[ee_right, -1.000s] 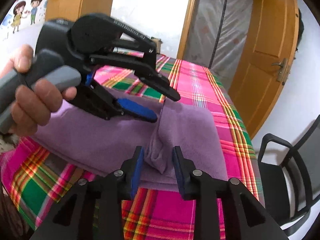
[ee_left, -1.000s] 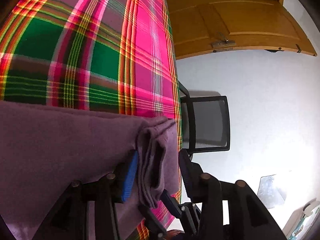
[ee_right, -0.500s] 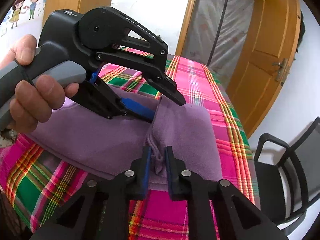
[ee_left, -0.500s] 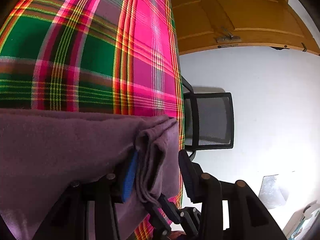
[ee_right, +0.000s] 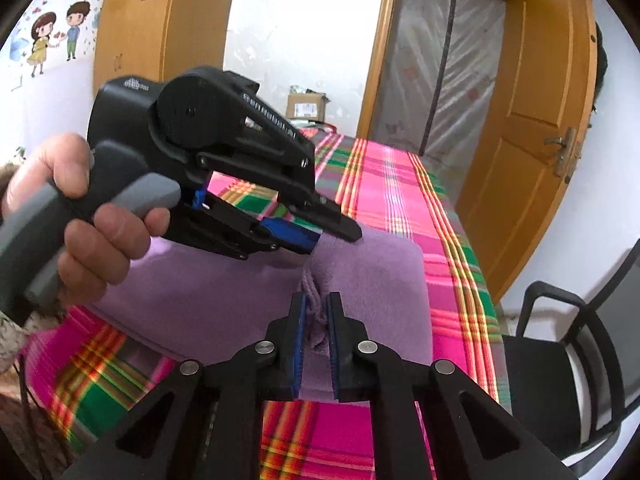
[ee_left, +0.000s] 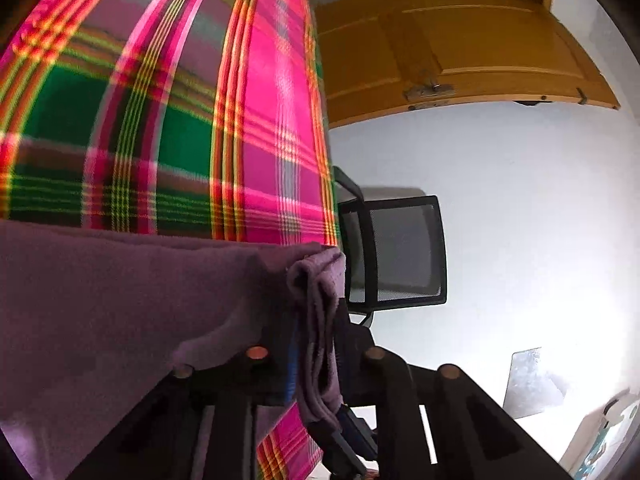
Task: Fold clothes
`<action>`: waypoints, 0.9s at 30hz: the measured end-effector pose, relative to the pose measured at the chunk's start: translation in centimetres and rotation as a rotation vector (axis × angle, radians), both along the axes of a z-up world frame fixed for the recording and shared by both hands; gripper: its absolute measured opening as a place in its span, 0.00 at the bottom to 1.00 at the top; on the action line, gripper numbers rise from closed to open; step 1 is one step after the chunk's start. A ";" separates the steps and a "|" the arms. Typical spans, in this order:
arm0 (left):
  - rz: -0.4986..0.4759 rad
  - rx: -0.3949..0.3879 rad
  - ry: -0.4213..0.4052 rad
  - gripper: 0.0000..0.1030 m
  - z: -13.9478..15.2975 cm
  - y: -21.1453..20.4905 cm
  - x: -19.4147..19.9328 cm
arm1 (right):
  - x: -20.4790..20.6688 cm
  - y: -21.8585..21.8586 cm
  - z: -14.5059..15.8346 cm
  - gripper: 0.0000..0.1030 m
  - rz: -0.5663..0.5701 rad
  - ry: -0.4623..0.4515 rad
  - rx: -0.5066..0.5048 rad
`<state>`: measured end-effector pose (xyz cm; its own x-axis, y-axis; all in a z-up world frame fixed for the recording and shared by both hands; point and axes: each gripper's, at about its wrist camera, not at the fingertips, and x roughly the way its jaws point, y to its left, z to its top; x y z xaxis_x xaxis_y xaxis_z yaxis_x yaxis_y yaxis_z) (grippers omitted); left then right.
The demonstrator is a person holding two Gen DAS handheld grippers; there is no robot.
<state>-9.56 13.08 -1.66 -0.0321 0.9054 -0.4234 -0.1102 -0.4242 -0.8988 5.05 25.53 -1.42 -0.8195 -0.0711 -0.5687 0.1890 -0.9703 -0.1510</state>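
Left hand-held gripper [ee_right: 332, 236] now clamped, purple cloth [ee_right: 224, 292] bunched, layered folds

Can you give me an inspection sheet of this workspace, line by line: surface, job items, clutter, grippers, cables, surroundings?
Surface: plaid tablecloth in pink, green and yellow covers the table.
Job's things: purple garment lies on the cloth, bunched into a ridge of folds where the grippers meet it.
Clutter: cardboard box at the table's far end.
Grippers: left gripper shut on the garment's ridge; right gripper shut on the same ridge, nearer the table edge.
Cables: nothing seen.
Surroundings: black mesh chair beside the table, wooden door, plastic-sheeted doorway, cartoon wall stickers.
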 end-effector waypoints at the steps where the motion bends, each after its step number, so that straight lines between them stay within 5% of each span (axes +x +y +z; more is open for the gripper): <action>1: 0.005 0.004 0.009 0.14 0.3 -0.4 0.1 | 0.0 -0.3 0.3 0.10 0.007 0.004 -0.001; 12: 0.079 -0.011 0.086 0.14 2.5 -5.8 0.9 | 0.3 -4.5 1.8 0.10 0.097 0.031 -0.008; 27: 0.179 -0.051 0.043 0.14 0.6 -12.1 0.8 | -0.4 -10.2 0.7 0.10 0.221 -0.025 -0.026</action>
